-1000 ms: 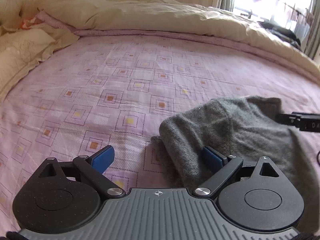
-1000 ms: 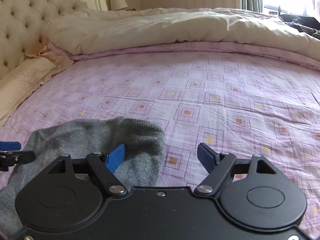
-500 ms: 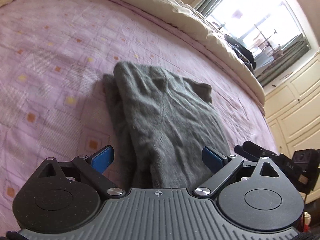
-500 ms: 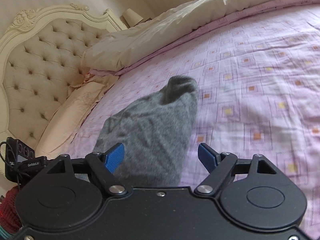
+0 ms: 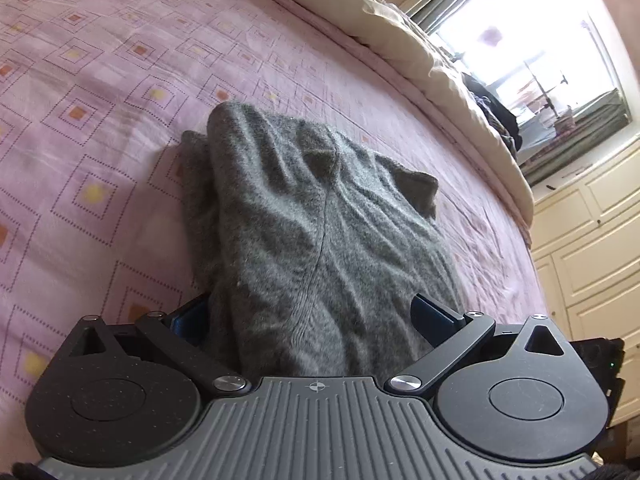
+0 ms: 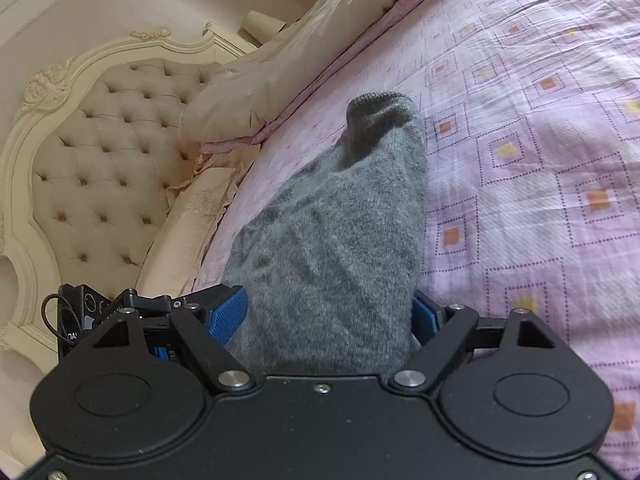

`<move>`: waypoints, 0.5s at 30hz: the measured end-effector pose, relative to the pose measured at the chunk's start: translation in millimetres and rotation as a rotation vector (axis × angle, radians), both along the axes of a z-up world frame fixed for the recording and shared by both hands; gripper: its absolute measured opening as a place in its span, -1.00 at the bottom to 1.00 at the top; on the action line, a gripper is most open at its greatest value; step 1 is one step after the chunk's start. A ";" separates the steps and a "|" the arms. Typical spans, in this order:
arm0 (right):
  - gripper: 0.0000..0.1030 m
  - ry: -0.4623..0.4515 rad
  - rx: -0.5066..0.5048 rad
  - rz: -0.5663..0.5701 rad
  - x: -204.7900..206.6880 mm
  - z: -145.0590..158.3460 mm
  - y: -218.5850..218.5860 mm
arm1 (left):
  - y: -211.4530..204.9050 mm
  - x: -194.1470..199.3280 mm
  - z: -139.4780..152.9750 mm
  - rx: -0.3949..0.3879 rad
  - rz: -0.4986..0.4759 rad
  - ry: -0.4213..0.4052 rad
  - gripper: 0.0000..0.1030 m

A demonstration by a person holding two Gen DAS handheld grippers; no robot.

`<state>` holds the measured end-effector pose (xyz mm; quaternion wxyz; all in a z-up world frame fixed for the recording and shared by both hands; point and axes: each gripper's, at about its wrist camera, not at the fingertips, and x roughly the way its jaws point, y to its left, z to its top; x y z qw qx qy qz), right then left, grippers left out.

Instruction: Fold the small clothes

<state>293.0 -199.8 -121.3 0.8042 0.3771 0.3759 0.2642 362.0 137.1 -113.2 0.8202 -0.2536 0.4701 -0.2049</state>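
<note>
A grey knitted garment (image 5: 320, 216) lies folded on the pink patterned bed sheet (image 5: 100, 92). My left gripper (image 5: 312, 316) is open, its jaws wide apart, and the garment's near end lies between the blue pads. In the right wrist view the same grey garment (image 6: 340, 232) runs away from me, its dark cuff at the far end. My right gripper (image 6: 328, 312) is open too, with the garment's near end between its blue pads (image 6: 228, 312). The garment's edge hides part of the left pad in the left view and the right pad in the right view.
A cream duvet (image 5: 420, 40) lies bunched along the far side of the bed. A tufted cream headboard (image 6: 100, 152) and pillows (image 6: 192, 232) are at the left of the right view. White cabinet doors (image 5: 592, 240) and a bright window (image 5: 532, 48) stand beyond the bed.
Both grippers have swung round from the garment's sides to its near end and closed in, so the cloth now lies between each pair of open pads.
</note>
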 end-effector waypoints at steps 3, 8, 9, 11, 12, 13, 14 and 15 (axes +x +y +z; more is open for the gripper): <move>0.69 0.002 0.011 -0.009 6.9 -0.4 2.1 | 0.8 4.4 -3.2 -0.033 0.006 0.006 0.99; 0.50 -0.010 -0.028 0.010 -4.4 1.3 5.0 | 6.6 -6.6 -6.8 -0.054 -0.031 -0.002 0.97; 0.14 -0.008 -0.069 0.016 -9.0 1.4 6.8 | 7.0 -10.3 -7.1 -0.063 -0.039 0.005 0.97; -0.08 -0.021 -0.113 0.026 -17.5 1.3 8.8 | 8.6 -20.8 -6.5 -0.063 -0.048 0.014 0.69; -0.12 -0.027 -0.117 0.025 -20.7 2.7 9.3 | 8.0 -24.3 -6.8 -0.052 -0.053 0.018 0.38; -0.14 -0.028 -0.129 0.017 -24.7 5.9 10.2 | 6.7 -25.8 -8.9 -0.040 -0.066 0.032 -0.36; -0.15 -0.028 -0.147 0.012 -29.7 10.8 11.5 | 6.5 -27.8 -11.7 -0.050 -0.075 0.043 -0.45; -0.15 -0.030 -0.160 0.013 -33.9 15.2 12.2 | 6.9 -29.7 -13.7 -0.071 -0.075 0.051 -0.46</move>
